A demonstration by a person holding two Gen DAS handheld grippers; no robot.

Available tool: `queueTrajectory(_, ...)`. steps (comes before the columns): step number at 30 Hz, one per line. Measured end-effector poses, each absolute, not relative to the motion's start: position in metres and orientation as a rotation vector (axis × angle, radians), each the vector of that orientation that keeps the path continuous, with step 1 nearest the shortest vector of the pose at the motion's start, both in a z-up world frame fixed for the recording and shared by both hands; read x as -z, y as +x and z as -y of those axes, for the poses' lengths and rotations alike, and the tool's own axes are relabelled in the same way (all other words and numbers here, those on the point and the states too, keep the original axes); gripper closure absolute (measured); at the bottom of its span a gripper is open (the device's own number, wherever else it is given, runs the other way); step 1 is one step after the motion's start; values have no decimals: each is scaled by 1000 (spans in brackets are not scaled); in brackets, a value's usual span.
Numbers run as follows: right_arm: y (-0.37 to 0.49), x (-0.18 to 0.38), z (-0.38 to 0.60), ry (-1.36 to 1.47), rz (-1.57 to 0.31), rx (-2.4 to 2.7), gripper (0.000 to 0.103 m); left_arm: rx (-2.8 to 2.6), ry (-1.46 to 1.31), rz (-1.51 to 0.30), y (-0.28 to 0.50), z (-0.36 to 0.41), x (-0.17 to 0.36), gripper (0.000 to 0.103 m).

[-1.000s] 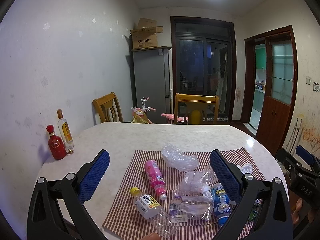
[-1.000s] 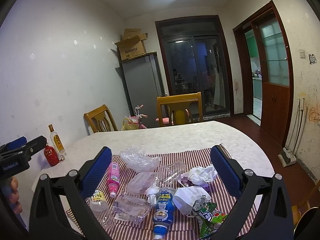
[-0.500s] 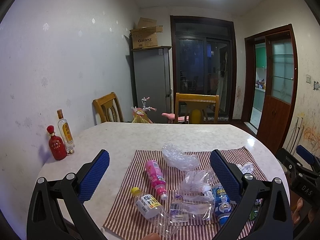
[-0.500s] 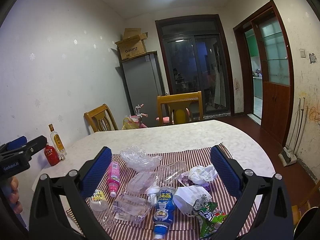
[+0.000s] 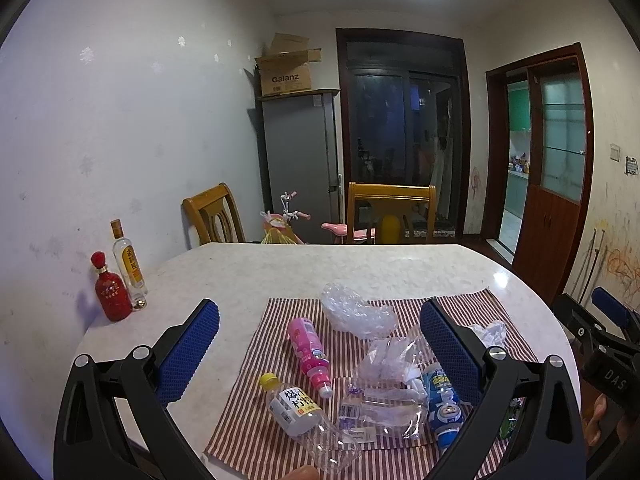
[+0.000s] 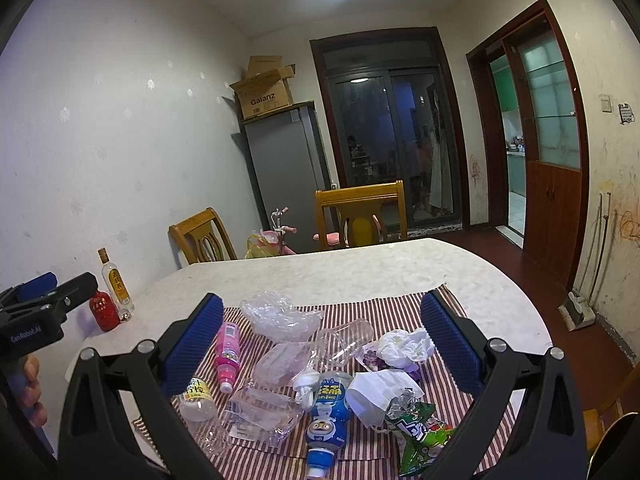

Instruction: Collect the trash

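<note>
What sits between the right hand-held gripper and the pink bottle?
Nothing blocks it from above. The right hand-held gripper hangs open over the pile; the pink bottle lies on the striped cloth by its left finger, with crumpled clear plastic close beside it on the right.

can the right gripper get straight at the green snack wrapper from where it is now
Probably yes. The green snack wrapper lies uncovered at the striped cloth's near edge, between the open right gripper's fingers, nothing over it.
</note>
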State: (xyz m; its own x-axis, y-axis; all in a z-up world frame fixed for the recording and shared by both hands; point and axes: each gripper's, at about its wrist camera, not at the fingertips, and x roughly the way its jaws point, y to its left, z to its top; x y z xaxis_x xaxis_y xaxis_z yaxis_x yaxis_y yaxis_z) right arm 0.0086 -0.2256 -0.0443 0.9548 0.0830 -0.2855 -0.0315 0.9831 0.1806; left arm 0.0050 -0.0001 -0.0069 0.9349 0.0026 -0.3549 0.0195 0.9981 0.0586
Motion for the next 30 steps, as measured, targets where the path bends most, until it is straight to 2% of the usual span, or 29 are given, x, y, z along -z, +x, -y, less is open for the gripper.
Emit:
queueTrajectory(21, 29, 60, 229, 192, -356, -72, 4, 28, 64, -436, 32, 4, 22, 6)
queueTrajectory(30, 78, 60, 223, 146, -406, -175, 4, 28, 48, -503, 60, -1, 47, 6)
